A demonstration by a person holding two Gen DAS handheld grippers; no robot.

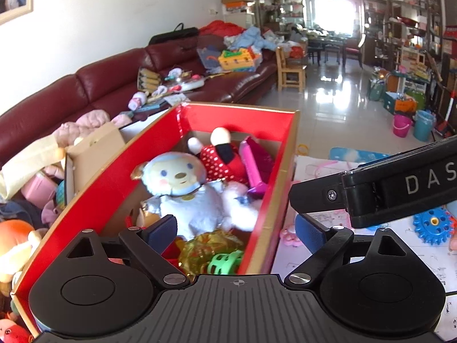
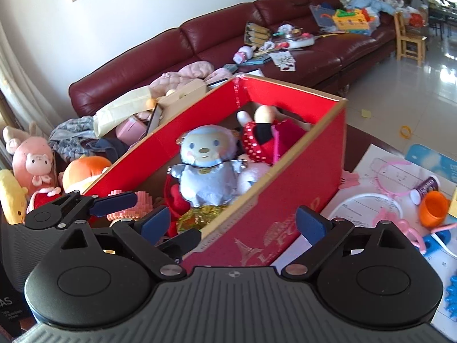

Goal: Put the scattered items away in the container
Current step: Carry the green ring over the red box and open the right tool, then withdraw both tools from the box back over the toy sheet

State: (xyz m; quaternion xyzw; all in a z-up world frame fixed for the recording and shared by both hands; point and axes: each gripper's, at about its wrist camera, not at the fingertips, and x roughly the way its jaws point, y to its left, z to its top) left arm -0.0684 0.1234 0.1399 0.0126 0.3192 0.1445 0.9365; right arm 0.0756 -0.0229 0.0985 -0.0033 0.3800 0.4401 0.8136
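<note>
Both the left gripper (image 1: 238, 230) and right gripper (image 2: 232, 223) gape empty at the red box (image 1: 274, 188); only the right wrist view shows the orange cup (image 2: 434, 207) right of it.

Table (image 2: 368, 137), red box (image 2: 285, 200), papers (image 2: 380, 171), orange cup (image 2: 432, 207)

The red box (image 1: 288, 154) hides its lower contents; the blue gear (image 1: 432, 224), perhaps plastic, is partly hidden.

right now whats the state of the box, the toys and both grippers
red box: open on top, part filled
blue plush bear: in the box, face up
polka-dot doll: in the box, lying behind the bear
orange cup: outside the box, on its side
blue gear: outside the box, flat on the paper
left gripper: open, holding nothing
right gripper: open, holding nothing
</note>
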